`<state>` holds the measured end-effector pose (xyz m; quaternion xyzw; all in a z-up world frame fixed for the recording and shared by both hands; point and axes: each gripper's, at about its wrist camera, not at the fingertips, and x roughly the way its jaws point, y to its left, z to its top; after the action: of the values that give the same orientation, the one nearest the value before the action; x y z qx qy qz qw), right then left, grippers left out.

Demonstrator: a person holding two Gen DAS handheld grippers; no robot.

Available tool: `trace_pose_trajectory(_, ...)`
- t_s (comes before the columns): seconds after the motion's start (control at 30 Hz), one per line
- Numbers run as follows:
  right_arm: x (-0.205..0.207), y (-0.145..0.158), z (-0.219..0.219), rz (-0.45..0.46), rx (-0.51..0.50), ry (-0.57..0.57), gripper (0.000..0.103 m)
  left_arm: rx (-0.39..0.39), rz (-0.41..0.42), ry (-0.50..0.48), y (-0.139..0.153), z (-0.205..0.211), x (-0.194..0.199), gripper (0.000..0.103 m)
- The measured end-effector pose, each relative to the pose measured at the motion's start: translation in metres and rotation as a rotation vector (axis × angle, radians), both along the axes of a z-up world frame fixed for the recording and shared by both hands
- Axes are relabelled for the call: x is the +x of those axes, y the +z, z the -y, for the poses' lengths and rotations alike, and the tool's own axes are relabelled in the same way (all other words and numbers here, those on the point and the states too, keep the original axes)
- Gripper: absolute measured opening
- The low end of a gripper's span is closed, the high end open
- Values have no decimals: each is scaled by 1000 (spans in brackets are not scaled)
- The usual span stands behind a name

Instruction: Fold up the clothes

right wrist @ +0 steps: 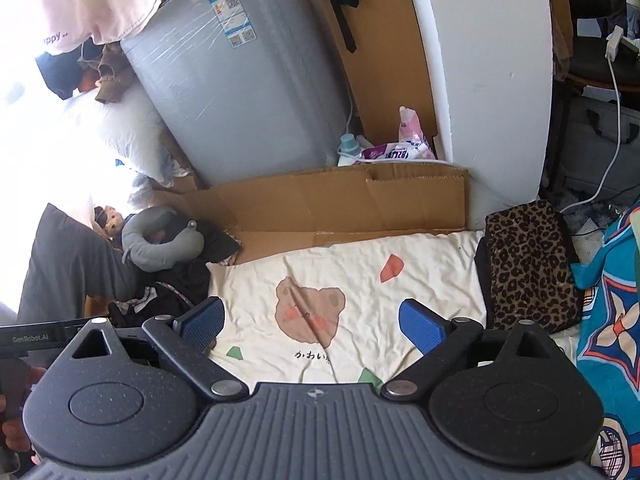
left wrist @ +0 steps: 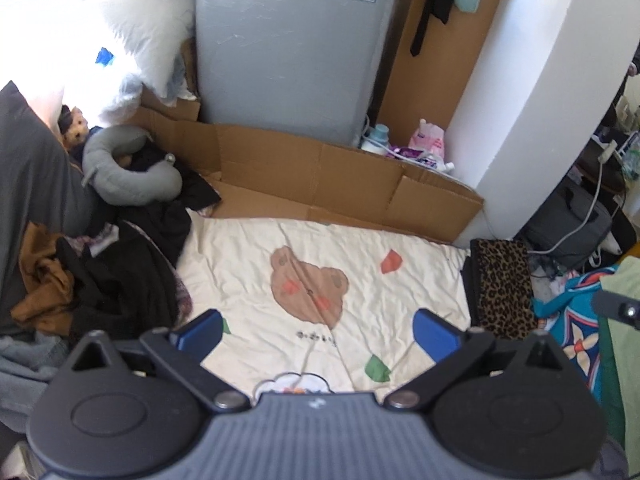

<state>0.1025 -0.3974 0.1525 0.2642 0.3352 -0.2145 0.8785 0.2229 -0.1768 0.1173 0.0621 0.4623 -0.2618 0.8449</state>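
Observation:
A heap of unfolded dark and brown clothes [left wrist: 112, 276] lies at the left of a cream bear-print sheet [left wrist: 320, 264]; it also shows in the right wrist view [right wrist: 168, 292]. A folded leopard-print garment [left wrist: 506, 288] lies at the sheet's right edge and shows in the right wrist view [right wrist: 528, 268]. My left gripper [left wrist: 318, 334] is open and empty above the sheet. My right gripper [right wrist: 312, 320] is open and empty above the sheet, left of the leopard garment.
A grey wrapped appliance [left wrist: 288, 48] and flattened cardboard [left wrist: 340, 184] stand behind the sheet. A grey neck pillow [left wrist: 128, 176] lies at the left. A blue patterned cloth [right wrist: 616, 320] lies at the right. Detergent bottles [right wrist: 384, 148] and a grey bag [left wrist: 568, 228] lie beyond.

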Motion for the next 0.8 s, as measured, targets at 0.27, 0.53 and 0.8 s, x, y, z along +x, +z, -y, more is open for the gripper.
trace_pose_trajectory(0.27,-14,-32,-14,-56,-15,-22,98,24,-24,49,-31,2,-24,102)
trace_pose_trajectory(0.53,-15,-51,-30,-99,-47,35,98,65,-59,51,-58,3,-45,102)
trace_pose_trajectory(0.8,-17,-55,-33,-105,-65,58,98,110,-37,24,-71,13,-64,102)
